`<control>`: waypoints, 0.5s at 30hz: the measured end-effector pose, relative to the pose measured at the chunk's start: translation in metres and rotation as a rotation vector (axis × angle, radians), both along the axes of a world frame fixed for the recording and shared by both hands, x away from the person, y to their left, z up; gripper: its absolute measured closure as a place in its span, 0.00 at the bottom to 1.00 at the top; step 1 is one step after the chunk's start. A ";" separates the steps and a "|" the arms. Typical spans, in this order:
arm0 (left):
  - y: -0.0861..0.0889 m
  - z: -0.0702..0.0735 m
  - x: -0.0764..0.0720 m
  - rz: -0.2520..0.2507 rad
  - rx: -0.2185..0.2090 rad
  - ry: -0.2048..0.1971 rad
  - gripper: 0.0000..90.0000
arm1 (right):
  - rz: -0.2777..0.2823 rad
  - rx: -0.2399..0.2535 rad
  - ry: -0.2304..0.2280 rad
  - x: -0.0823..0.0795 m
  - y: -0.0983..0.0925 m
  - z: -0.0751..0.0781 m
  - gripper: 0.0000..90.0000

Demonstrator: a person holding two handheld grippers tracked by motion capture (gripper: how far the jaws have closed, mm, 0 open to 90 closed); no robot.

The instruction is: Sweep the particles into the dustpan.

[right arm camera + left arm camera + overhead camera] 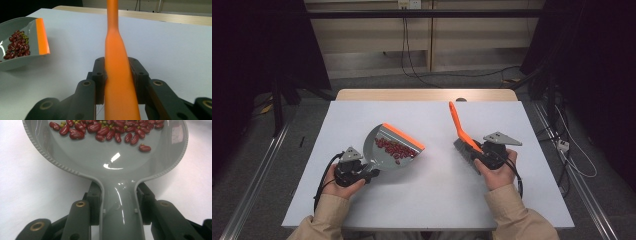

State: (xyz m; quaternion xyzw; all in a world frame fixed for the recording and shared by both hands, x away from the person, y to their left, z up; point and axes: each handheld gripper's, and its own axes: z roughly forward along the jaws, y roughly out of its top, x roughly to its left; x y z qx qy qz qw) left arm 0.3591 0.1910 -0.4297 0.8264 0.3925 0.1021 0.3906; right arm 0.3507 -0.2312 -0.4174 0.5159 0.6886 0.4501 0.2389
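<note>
1. Grey plastic dustpan (388,148) with an orange lip sits left of centre on the white table (432,200), and the left gripper (362,172) has its jaws clamped on the pan's handle; the left gripper view shows the handle pinched between both black jaws.
2. Orange-handled brush (460,131) lies right of centre, well apart from the pan, bristle end toward the person. The right gripper (479,156) is closed tight on its handle, which runs up between the jaws in the right gripper view.
3. Red beans (396,149), with a few small green ones mixed in, lie gathered inside the pan, mostly toward the lip. No loose beans are visible on the table.
4. Judging by this, the sweeping looks done and the step in hand is holding the loaded pan.
5. The next move likely calls for keeping the pan level, or tipped back toward its handle, so that nothing rolls over the orange lip, while the brush is parked clear of it.
6. Count: one dustpan, one brush, two grippers, one table. The beans number several dozen, too overlapped for an exact tally.
</note>
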 end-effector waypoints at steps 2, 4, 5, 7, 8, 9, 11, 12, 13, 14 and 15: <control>0.004 0.000 0.001 0.017 0.004 0.000 0.71 | -0.010 0.001 0.000 -0.001 -0.003 0.000 0.79; 0.006 0.000 0.002 0.032 0.000 0.005 0.71 | -0.012 0.001 -0.003 -0.001 -0.006 0.000 0.79; 0.008 0.000 0.003 0.042 0.002 0.004 0.71 | -0.017 0.000 -0.003 -0.002 -0.007 0.001 0.79; 0.011 0.000 0.004 0.057 0.003 0.005 0.71 | -0.020 -0.002 -0.002 -0.002 -0.009 0.000 0.79; 0.012 0.000 0.004 0.066 0.002 0.006 0.71 | -0.023 -0.005 -0.002 -0.002 -0.010 0.000 0.79; 0.013 0.000 0.004 0.073 0.004 0.010 0.71 | -0.026 -0.006 0.000 -0.002 -0.011 0.000 0.79; 0.016 -0.001 0.005 0.101 0.006 0.010 0.71 | -0.025 -0.012 -0.003 -0.002 -0.012 -0.001 0.79; 0.017 -0.001 0.006 0.108 0.008 0.014 0.71 | -0.029 -0.015 -0.001 -0.002 -0.013 -0.001 0.79; 0.018 -0.002 0.006 0.121 0.011 0.016 0.71 | -0.031 -0.015 0.000 -0.002 -0.015 -0.002 0.79; 0.020 -0.002 0.007 0.129 0.013 0.021 0.71 | -0.033 -0.014 -0.001 -0.003 -0.016 -0.002 0.79; 0.021 -0.003 0.007 0.137 0.019 0.024 0.71 | -0.039 -0.015 -0.001 -0.003 -0.017 -0.002 0.79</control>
